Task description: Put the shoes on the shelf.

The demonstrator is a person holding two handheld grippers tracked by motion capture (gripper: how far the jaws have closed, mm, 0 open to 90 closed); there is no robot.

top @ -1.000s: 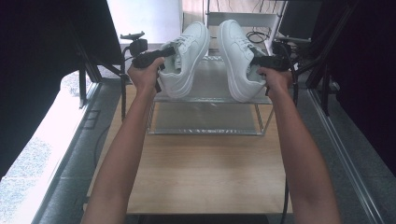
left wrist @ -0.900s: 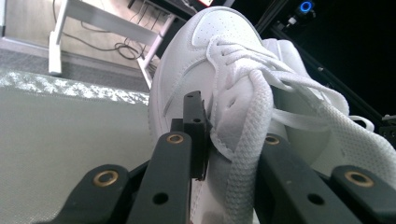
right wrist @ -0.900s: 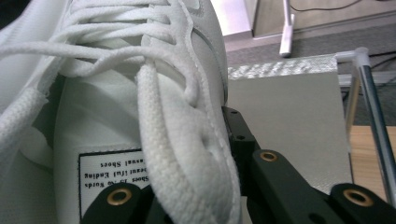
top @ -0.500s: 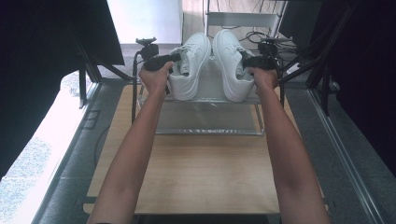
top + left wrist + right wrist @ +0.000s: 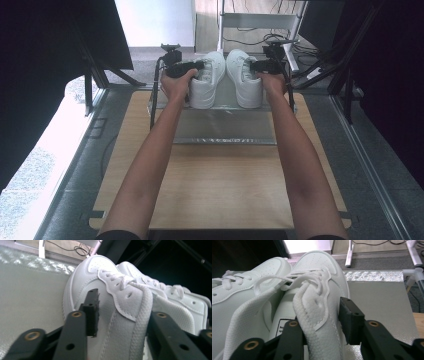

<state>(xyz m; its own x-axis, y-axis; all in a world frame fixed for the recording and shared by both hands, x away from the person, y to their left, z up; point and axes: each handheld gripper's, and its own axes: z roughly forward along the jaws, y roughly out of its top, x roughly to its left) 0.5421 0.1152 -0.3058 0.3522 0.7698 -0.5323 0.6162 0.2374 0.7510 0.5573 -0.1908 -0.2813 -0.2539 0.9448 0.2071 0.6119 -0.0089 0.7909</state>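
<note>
counter (image 5: 220,190): wood, mostly bare near me | rack (image 5: 225,127): clear, stands at my counter's far end | shelf (image 5: 225,97): rack's grey top | left shoe (image 5: 207,80), right shoe (image 5: 243,77): on shelf, side by side, toes away from me

Two shoes stand side by side on a shelf (image 5: 225,117) at the far end of the table (image 5: 220,185), toes pointing far. Left shoe (image 5: 207,80) sits just beside right shoe (image 5: 245,80). Left gripper (image 5: 192,67) is at the left shoe's outer side, right gripper (image 5: 257,65) at the right shoe's outer side. Cables (image 5: 250,40) lie on the floor beyond the table.
</note>
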